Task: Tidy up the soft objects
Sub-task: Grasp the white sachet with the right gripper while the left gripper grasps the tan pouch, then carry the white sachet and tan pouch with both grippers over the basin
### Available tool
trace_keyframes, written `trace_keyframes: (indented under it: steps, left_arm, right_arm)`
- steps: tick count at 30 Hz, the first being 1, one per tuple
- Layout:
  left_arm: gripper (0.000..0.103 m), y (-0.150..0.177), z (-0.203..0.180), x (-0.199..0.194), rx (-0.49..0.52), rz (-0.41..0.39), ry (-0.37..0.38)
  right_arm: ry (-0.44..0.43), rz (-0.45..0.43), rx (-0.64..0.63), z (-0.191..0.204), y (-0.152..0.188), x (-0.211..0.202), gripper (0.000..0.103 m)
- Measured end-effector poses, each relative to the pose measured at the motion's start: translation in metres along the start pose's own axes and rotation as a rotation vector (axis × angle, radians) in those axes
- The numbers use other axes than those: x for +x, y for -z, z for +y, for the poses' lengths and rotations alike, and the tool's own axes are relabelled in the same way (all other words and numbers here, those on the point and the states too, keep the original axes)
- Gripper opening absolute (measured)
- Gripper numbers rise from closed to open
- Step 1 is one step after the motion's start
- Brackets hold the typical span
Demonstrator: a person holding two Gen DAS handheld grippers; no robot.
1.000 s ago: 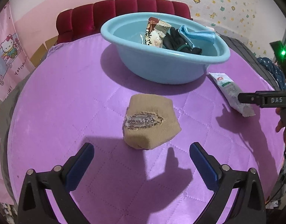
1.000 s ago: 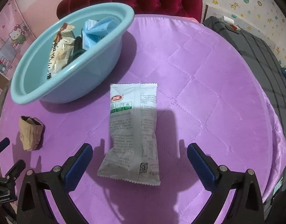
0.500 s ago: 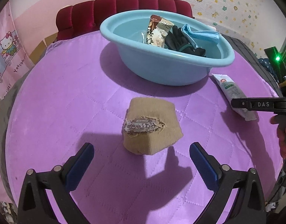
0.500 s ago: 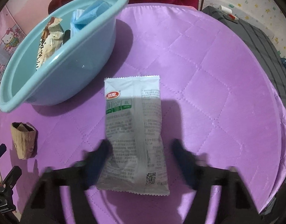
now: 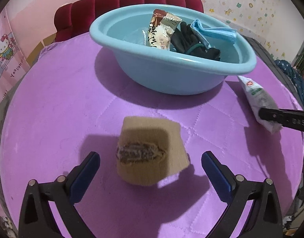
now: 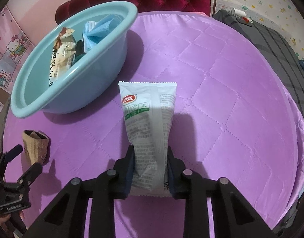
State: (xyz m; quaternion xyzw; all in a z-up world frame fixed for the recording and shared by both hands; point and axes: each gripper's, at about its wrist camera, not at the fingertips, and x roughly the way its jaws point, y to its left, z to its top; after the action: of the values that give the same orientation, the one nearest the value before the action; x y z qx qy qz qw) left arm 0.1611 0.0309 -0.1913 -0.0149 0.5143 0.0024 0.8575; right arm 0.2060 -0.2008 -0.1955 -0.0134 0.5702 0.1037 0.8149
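The right hand-held gripper (image 6: 151, 166) is closing across the white snack packet (image 6: 149, 123), its long axis pointing up-frame; the blue basin (image 6: 76, 73) sits upper left. The left hand-held gripper (image 5: 150, 166) gapes wide.

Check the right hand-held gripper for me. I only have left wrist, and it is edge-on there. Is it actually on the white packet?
Observer: Yes. The right wrist view shows the right hand-held gripper closing, with both pads against the near half of the white packet. The packet is pinched narrower there.
Operator: Is the packet off the purple cover?
Observer: I can't tell. Its far end looks flat on the purple cover, pointing away from the gripper beside the blue basin.
Operator: Is anything else out past the packet?
Observer: Only a small white roll on the grey plaid cover beyond the purple one. It is too small to identify.
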Motion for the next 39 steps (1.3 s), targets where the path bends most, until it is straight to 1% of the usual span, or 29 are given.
trace_keyframes:
  steps: [3, 5, 6, 7, 8, 9, 12, 13, 21, 27, 31, 35, 39]
  left_arm:
    - [0.103, -0.005, 0.002, 0.005, -0.016, 0.014, -0.015]
    - [0.103, -0.007, 0.004, 0.006, -0.045, 0.023, 0.0]
    - [0.098, -0.007, 0.005, 0.005, -0.054, 0.023, 0.014]
    - [0.089, -0.007, 0.005, 0.003, -0.059, 0.021, 0.036]
    - [0.056, -0.008, 0.003, 0.002, -0.054, 0.018, 0.036]
    - [0.035, -0.008, 0.002, 0.002, -0.043, 0.018, 0.022]
    - [0.034, -0.008, 0.001, -0.001, -0.035, 0.028, 0.042]
    - [0.033, -0.008, 0.0, -0.002, -0.032, 0.027, 0.034]
    - [0.033, -0.002, 0.004, -0.012, -0.04, 0.022, 0.037]
    - [0.033, -0.005, 0.009, -0.019, -0.086, 0.041, 0.031]
    - [0.033, -0.005, 0.01, -0.03, -0.071, 0.031, 0.009]
    - [0.033, -0.008, 0.01, -0.04, -0.081, 0.027, 0.008]
    - [0.033, -0.015, 0.009, -0.054, -0.069, 0.011, -0.003]
  right_arm:
    - [0.0, -0.008, -0.015, 0.002, 0.004, -0.009, 0.03]
    - [0.0, -0.013, -0.027, 0.004, 0.005, -0.013, 0.03]
    - [0.0, -0.014, -0.029, 0.005, 0.005, -0.014, 0.03]
    - [0.0, -0.013, -0.031, 0.004, 0.007, -0.017, 0.03]
    - [0.0, -0.013, -0.034, 0.007, 0.009, -0.017, 0.03]
    - [-0.001, -0.012, -0.035, 0.008, 0.01, -0.018, 0.03]
    - [-0.001, -0.012, -0.033, 0.008, 0.009, -0.014, 0.03]
    - [0.001, -0.01, -0.035, 0.009, 0.008, -0.014, 0.03]
    - [-0.022, 0.005, -0.044, 0.011, 0.008, -0.016, 0.03]
    - [-0.007, 0.019, -0.037, 0.01, 0.009, -0.029, 0.03]
    - [0.009, 0.022, -0.019, 0.008, 0.007, -0.042, 0.03]
    - [0.02, 0.02, -0.002, 0.007, 0.003, -0.054, 0.03]
    - [0.025, 0.008, 0.012, 0.006, -0.001, -0.067, 0.03]
